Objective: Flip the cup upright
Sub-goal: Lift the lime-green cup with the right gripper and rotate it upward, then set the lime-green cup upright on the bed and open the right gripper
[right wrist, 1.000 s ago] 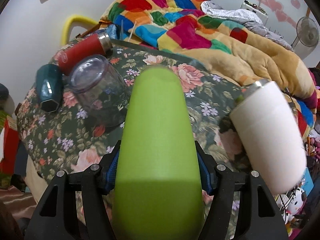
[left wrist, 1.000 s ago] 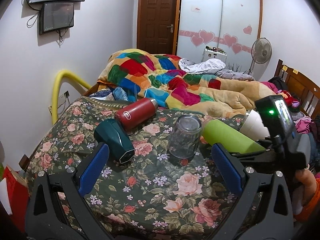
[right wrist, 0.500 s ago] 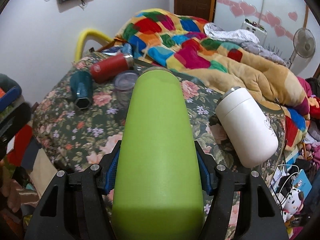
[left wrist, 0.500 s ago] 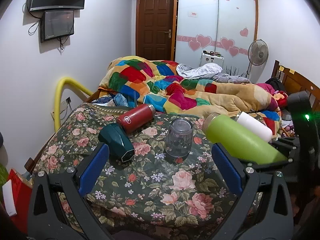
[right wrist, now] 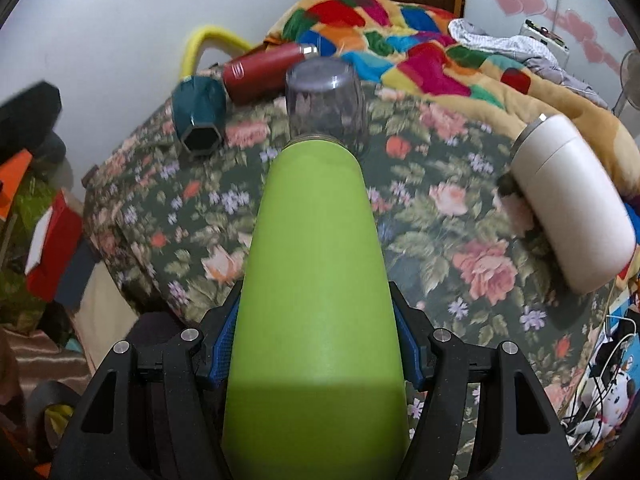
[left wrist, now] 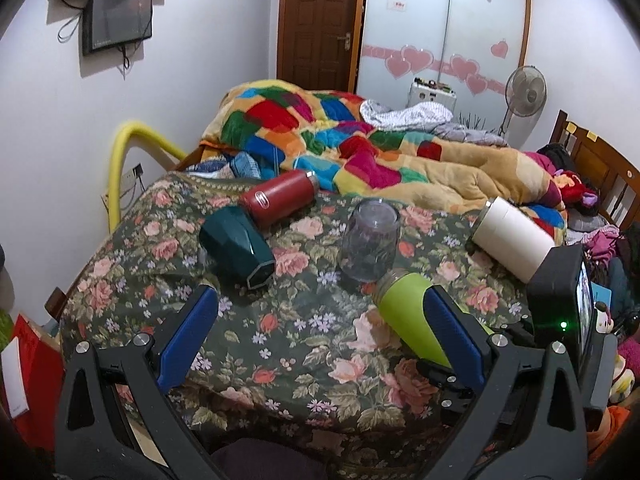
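Observation:
My right gripper (right wrist: 316, 354) is shut on a lime green cup (right wrist: 316, 280), which points forward and slightly down over the floral cloth (right wrist: 420, 216). The same cup shows in the left wrist view (left wrist: 412, 320), partly behind my right blue finger. My left gripper (left wrist: 316, 326) is open and empty above the cloth's near edge. A clear glass cup (left wrist: 370, 246) stands upside down just beyond the green cup's far end; it also shows in the right wrist view (right wrist: 326, 100).
A dark teal cup (left wrist: 238, 246), a red bottle (left wrist: 280, 200) and a white cup (left wrist: 514, 236) lie on their sides on the cloth. A patchwork quilt (left wrist: 360, 152) is heaped behind. Red boxes (right wrist: 52, 248) sit on the floor at left.
The green cup in my right gripper has come down and tilted towards the cloth, close to the clear glass cup. My left gripper has stayed open and shifted slightly.

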